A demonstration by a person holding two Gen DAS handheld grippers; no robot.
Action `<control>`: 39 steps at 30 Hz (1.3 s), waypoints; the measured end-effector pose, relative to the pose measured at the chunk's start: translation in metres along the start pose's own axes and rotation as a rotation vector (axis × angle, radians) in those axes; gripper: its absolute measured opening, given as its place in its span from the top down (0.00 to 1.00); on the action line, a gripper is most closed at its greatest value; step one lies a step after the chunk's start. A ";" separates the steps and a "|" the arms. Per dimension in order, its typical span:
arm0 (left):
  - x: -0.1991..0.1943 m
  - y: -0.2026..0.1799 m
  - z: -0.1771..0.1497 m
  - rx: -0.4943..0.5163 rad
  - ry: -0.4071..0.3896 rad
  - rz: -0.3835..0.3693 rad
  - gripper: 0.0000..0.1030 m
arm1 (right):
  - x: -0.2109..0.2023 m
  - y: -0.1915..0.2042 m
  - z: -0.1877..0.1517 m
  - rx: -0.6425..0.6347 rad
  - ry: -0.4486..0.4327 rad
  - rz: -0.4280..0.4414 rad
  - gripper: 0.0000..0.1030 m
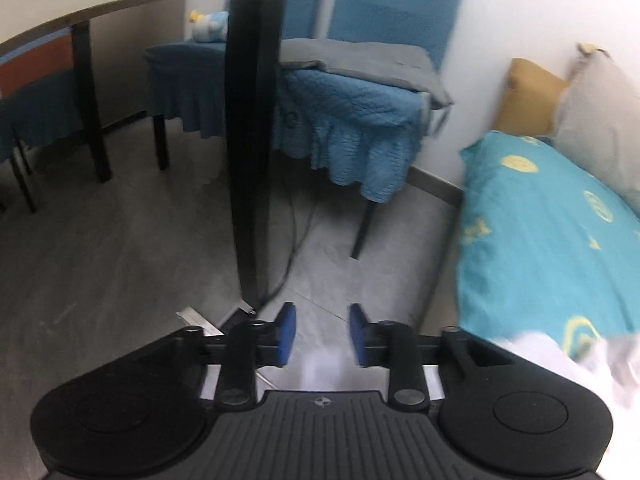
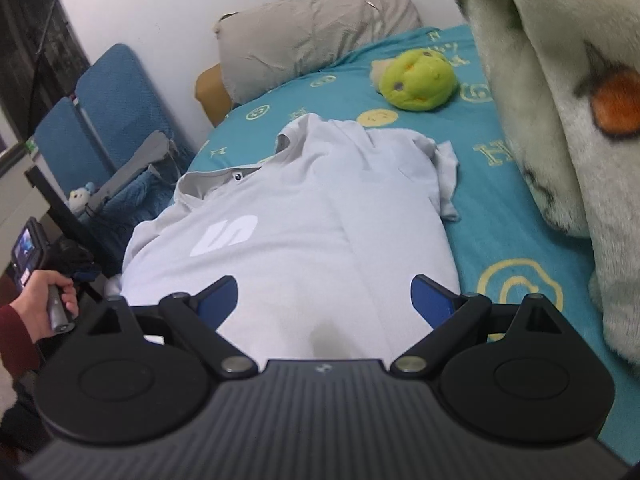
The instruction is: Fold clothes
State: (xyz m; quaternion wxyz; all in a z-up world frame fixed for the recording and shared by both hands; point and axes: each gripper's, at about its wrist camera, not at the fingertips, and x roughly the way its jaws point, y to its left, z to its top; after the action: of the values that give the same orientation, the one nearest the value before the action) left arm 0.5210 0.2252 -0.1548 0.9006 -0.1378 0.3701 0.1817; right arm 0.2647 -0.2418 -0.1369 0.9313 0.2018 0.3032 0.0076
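Shirt flat on bed, centre of right wrist view, collar toward pillow, green plush beyond. Right hand-held gripper at bottom centre, over shirt hem, jaws wide apart, nothing held. Left hand-held gripper above floor, part open, blurred white cloth between pads, ungripped. Hand lower left.

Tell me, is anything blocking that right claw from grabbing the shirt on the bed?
Nothing visible. The right gripper hangs open just above the grey shirt; the green plush toy lies well beyond it.
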 end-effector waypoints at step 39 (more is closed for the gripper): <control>-0.419 -0.024 -0.226 0.438 -0.293 -0.304 0.00 | -0.086 0.023 -0.024 -0.144 -0.188 0.009 0.08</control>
State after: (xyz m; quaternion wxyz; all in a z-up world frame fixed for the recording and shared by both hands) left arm 0.1151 0.0228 -0.0078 0.9695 0.0338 0.2416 -0.0214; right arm 0.1832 -0.2233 -0.0975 0.9677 0.1356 0.2121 0.0146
